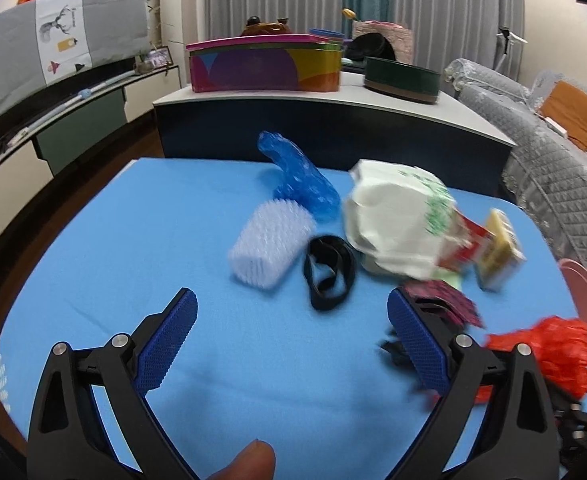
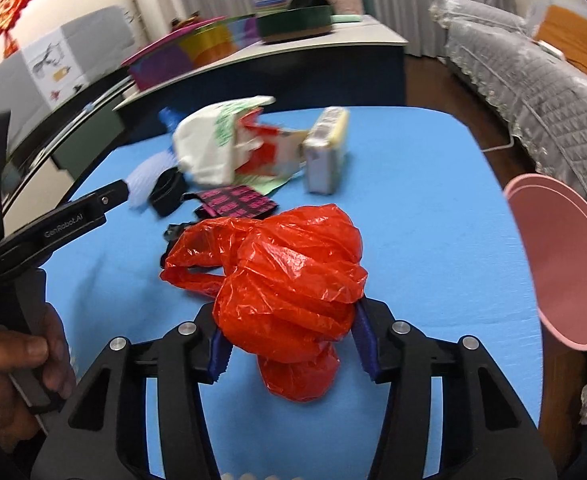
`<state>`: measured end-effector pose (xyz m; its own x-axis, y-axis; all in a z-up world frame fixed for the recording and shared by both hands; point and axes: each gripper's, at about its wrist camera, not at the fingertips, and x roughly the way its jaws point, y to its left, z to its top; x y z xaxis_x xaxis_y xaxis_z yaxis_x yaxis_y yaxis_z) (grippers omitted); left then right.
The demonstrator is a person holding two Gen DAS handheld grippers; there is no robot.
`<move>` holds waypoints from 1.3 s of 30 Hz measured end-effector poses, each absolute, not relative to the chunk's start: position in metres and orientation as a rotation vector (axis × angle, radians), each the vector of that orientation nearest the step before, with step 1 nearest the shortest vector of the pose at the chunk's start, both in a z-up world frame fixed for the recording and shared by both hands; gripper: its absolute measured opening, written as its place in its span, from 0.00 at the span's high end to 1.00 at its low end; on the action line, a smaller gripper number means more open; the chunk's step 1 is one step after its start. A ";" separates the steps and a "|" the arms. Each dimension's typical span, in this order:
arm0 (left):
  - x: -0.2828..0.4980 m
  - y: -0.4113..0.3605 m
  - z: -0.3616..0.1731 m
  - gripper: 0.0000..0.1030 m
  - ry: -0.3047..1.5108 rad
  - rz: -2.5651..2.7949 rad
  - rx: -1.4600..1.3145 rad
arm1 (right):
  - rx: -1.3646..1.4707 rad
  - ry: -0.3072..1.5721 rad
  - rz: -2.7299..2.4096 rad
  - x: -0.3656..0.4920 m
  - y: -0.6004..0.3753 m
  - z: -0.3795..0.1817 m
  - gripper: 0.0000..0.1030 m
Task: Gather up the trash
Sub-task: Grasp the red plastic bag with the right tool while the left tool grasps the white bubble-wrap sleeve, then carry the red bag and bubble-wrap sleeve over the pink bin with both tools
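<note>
Fingers: right gripper [image 2: 289, 350] half-shut around red bag [image 2: 277, 280], pads maybe touching | left gripper [image 1: 291, 344] spread, empty, black band [image 1: 327, 272] just beyond on surface [image 1: 133, 220]

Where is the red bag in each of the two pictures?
Left wrist view: red bag at the lower right edge, behind the left gripper's right finger.
Right wrist view: centre, between the right gripper's fingers.
Shared landmark: the white bag on the blue cloth.

Red plastic bag [image 2: 289, 280], blue tablecloth [image 1: 173, 208], pink bin [image 2: 565, 260], black/pink patterned wrapper [image 2: 237, 202]
</note>
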<state>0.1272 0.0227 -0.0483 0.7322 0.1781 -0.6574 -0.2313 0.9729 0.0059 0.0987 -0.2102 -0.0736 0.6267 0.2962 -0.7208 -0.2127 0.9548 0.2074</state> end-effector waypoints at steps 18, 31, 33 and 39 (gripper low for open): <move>0.186 0.051 -0.073 0.48 0.804 0.266 -0.130 | 0.160 0.850 0.216 0.122 -0.239 -0.082 0.50; 0.175 0.048 -0.061 0.88 0.769 0.245 -0.133 | 0.155 0.806 0.203 0.112 -0.244 -0.069 0.50; 0.171 0.045 -0.056 0.88 0.751 0.238 -0.130 | 0.154 0.792 0.197 0.109 -0.246 -0.065 0.50; 0.154 0.039 -0.039 0.88 0.700 0.211 -0.129 | 0.143 0.749 0.176 0.098 -0.249 -0.052 0.50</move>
<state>0.1541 0.0388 -0.0388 0.7445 0.1491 -0.6508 -0.2355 0.9707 -0.0470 0.0979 -0.2492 -0.0521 0.7188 0.2092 -0.6630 -0.1075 0.9756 0.1912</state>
